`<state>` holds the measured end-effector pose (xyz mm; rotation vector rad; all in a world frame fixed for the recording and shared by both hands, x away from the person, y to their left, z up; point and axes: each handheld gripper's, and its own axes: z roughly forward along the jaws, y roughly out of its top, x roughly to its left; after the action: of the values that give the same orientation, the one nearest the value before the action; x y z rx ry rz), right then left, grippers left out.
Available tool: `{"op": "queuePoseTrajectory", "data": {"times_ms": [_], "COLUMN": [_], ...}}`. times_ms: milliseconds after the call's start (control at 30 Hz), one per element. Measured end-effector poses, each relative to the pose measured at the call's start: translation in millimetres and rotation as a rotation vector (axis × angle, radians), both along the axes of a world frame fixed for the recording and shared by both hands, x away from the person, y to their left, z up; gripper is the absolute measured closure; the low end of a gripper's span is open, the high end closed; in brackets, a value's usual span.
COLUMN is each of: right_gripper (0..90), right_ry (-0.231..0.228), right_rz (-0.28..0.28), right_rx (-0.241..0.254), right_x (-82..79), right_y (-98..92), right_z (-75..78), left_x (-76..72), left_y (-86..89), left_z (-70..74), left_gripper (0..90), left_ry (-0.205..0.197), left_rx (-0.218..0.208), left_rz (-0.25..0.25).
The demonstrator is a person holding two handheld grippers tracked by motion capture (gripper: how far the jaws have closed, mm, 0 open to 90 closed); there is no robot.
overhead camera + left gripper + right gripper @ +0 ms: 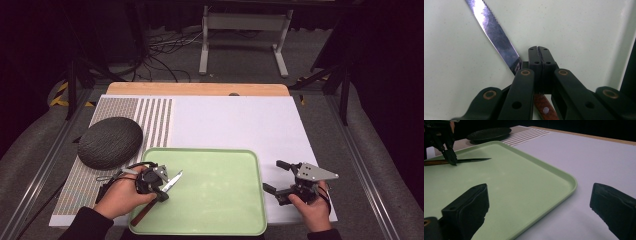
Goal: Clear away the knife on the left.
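Observation:
A knife with a serrated blade (173, 182) (495, 31) and a reddish wooden handle (543, 106) lies slantwise on the left part of a light green tray (220, 195) (579, 30). My left gripper (162, 196) (539, 48) is shut, its jaws pressed together right over the knife where blade meets handle. The knife passes beneath them. The right gripper view shows that gripper (452, 161) standing on the knife (472, 159). My right gripper (272, 175) (539, 202) is open with nothing in it, just off the tray's right rim (571, 182).
A dark grey domed object (110, 142) (489, 133) rests on a striped mat (156, 120) at the left. A white board (240, 120) covers the wooden table. A white metal stand (245, 35) is on the floor beyond the table.

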<state>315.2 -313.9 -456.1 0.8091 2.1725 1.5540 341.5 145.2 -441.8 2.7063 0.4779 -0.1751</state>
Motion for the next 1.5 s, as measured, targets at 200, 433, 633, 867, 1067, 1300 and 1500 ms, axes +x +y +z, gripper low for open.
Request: {"op": "queuePoseTrajectory", "data": {"times_ms": [200, 433, 633, 867, 1067, 1300, 1500], "right_gripper": [3.2, 3.2, 3.1, 3.1, 3.1, 3.1, 3.0], "right_ry": [0.001, 0.001, 0.002, 0.004, 0.004, 0.004, 0.004], "right_rz": [0.000, 0.000, 0.001, 0.002, 0.002, 0.003, 0.004], "right_rx": [-0.001, 0.000, -0.001, -0.006, -0.006, -0.006, -0.009], "right_x": [0.1, 0.2, 0.3, 0.6, 0.7, 0.7, 0.8], "right_y": [0.2, 0.0, 0.3, 0.9, 0.7, 0.8, 1.3], "right_z": [-0.2, -0.4, -0.5, -0.9, -1.0, -1.0, -1.2], "left_x": [-0.4, -0.8, -1.1, -1.2, -1.5, -2.2, -2.7], "left_y": [5.0, 8.7, 13.0, 16.1, 19.9, 26.1, 28.6], "left_z": [-0.1, -0.1, 0.0, 0.2, -0.2, -0.3, -0.6], "left_gripper": [90.0, 90.0, 90.0, 90.0, 89.9, 90.0, 89.9], "left_ry": [-0.002, -0.003, 0.001, 0.001, 0.003, 0.007, 0.010], "left_rx": [0.000, 0.002, 0.009, 0.013, 0.009, 0.010, 0.007], "left_rz": [0.012, 0.019, 0.023, 0.029, 0.037, 0.047, 0.055]}}
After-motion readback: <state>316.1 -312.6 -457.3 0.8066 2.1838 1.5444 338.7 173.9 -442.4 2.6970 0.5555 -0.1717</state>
